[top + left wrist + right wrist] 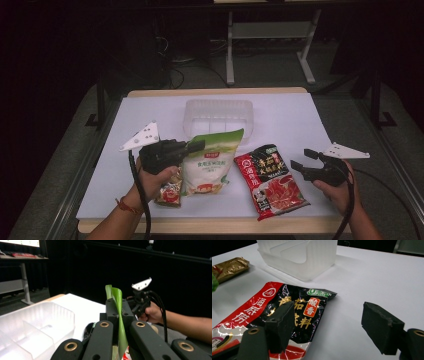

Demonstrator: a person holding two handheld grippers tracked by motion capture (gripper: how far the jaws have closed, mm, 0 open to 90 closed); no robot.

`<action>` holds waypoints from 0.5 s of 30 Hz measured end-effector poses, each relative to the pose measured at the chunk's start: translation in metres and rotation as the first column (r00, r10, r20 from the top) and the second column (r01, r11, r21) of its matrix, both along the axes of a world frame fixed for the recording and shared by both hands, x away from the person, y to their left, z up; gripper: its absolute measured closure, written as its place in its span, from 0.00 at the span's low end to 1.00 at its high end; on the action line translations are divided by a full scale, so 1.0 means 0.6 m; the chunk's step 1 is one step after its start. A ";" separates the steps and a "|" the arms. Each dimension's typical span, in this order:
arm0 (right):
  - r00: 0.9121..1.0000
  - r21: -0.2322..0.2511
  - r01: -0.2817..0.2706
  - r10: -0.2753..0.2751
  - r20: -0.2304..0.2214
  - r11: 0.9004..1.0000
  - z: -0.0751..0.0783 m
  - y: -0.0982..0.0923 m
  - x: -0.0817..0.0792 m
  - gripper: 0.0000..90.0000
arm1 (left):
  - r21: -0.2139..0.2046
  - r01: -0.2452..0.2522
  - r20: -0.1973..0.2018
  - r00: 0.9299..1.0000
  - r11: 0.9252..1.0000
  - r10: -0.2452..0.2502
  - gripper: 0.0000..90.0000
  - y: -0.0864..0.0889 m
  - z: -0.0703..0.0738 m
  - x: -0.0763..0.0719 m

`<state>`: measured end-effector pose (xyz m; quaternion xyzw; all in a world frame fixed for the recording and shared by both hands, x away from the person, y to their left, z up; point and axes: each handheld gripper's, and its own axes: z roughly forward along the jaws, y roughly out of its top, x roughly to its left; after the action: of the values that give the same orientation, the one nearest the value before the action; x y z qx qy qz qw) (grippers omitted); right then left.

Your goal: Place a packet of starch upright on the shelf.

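Both grippers are black, the left gripper (200,146) and right gripper (301,159) each topped by a grey three-cornered plate, trailing black cables; brass-ringed screws; apparently a red wristband.

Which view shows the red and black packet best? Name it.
The high view: the red and black packet lies whole and flat on the table. The right gripper view gives its upper part close; the left gripper view, just a red sliver.

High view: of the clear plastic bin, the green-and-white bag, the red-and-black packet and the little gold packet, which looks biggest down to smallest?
1. Clear plastic bin.
2. Red-and-black packet and green-and-white bag: too alike to rank, and the bag is lifted nearer the camera.
3. Gold packet, partly hidden by the hand.
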<state>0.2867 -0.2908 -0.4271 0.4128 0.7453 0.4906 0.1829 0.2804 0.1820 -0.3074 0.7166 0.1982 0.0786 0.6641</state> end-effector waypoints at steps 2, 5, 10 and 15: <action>1.000 0.000 0.003 -0.003 -0.001 1.000 0.000 0.000 0.000 0.29 | -0.004 -0.018 0.007 1.000 1.000 0.018 1.00 0.005 0.006 0.003; 1.000 0.000 0.004 -0.004 0.001 1.000 0.001 -0.001 -0.001 0.29 | -0.019 -0.050 0.008 0.999 0.999 0.051 1.00 0.013 0.011 0.011; 1.000 0.006 0.009 -0.009 0.001 1.000 0.001 -0.002 -0.001 0.29 | -0.026 -0.112 0.011 0.994 0.993 0.113 1.00 0.026 0.022 0.035; 1.000 0.006 0.013 -0.013 0.002 1.000 0.001 -0.004 0.000 0.29 | -0.004 -0.164 0.024 0.986 0.987 0.164 1.00 0.030 0.036 0.062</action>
<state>0.2864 -0.2931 -0.4267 0.4177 0.7410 0.4920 0.1855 0.3174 0.2002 -0.2859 0.6961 0.2483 0.1414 0.6586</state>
